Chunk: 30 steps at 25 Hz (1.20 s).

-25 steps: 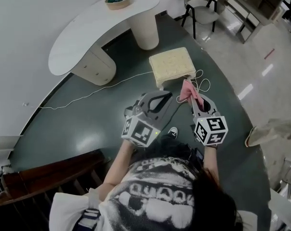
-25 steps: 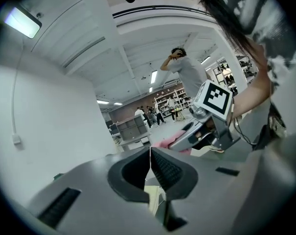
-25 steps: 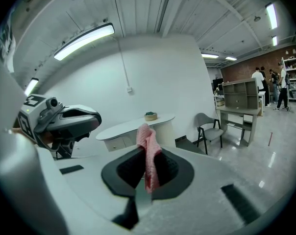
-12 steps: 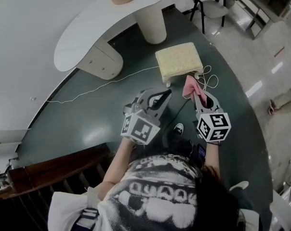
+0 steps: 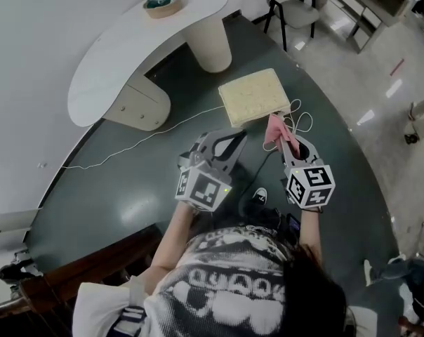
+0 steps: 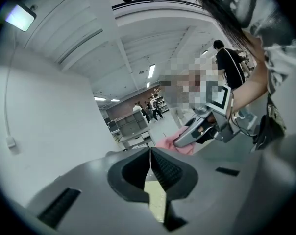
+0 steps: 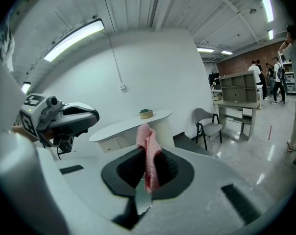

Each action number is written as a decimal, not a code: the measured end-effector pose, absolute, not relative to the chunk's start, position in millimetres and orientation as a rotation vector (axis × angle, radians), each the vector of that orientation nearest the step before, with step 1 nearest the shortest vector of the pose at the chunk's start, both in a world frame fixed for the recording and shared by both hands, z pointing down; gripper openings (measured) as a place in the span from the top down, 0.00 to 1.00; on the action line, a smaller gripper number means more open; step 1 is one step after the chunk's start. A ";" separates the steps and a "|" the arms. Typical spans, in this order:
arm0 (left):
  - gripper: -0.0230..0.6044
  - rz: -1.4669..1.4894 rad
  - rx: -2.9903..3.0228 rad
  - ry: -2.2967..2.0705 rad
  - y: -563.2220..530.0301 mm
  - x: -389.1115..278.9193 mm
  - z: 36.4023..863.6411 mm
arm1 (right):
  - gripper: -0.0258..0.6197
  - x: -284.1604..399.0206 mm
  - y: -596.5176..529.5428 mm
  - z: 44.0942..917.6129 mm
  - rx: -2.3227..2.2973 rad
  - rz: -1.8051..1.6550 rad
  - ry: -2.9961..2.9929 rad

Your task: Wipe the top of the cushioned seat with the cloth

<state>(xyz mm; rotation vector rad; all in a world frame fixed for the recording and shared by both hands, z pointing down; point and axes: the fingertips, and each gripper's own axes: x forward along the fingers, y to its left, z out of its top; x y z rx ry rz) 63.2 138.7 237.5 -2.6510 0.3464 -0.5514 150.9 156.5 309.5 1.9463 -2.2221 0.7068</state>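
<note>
right gripper [image 5: 285,140]: jaws clamped on the pink cloth [image 5: 274,129], which hangs at their tip; left gripper [image 5: 229,146] alongside, jaws together, empty; advice: lay cloth flat on the cushioned seat [image 5: 253,98] just ahead, stroke edge to edge; beyond the seat: dark floor [image 5: 128,181], curved white table [image 5: 114,62], chair [image 5: 290,12]

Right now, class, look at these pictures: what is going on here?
A person stands holding a gripper in each hand. The right gripper has its jaws shut on a pink cloth, which hangs from them. The left gripper has its jaws together with nothing between them. The cream cushioned seat sits on the dark floor ahead, near a curved white table. The cloth is held in the air, so wiping has not begun.
</note>
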 end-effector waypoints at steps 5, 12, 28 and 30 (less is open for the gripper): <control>0.95 -0.564 -2.649 0.340 78.7 52.4 247.4 | 0.95 134.8 100.8 315.2 1.880 0.699 -2.211; 0.95 -0.605 -2.635 0.320 -5.9 34.6 273.2 | 0.95 113.5 18.5 346.0 1.766 0.713 -2.181; 0.95 -0.704 -2.616 0.256 -133.4 -9.7 353.7 | 0.95 86.2 -146.7 450.3 1.465 0.695 -2.080; 0.95 -0.705 -2.616 0.240 -141.4 -14.3 364.7 | 0.95 82.9 -162.3 466.9 1.444 0.693 -2.065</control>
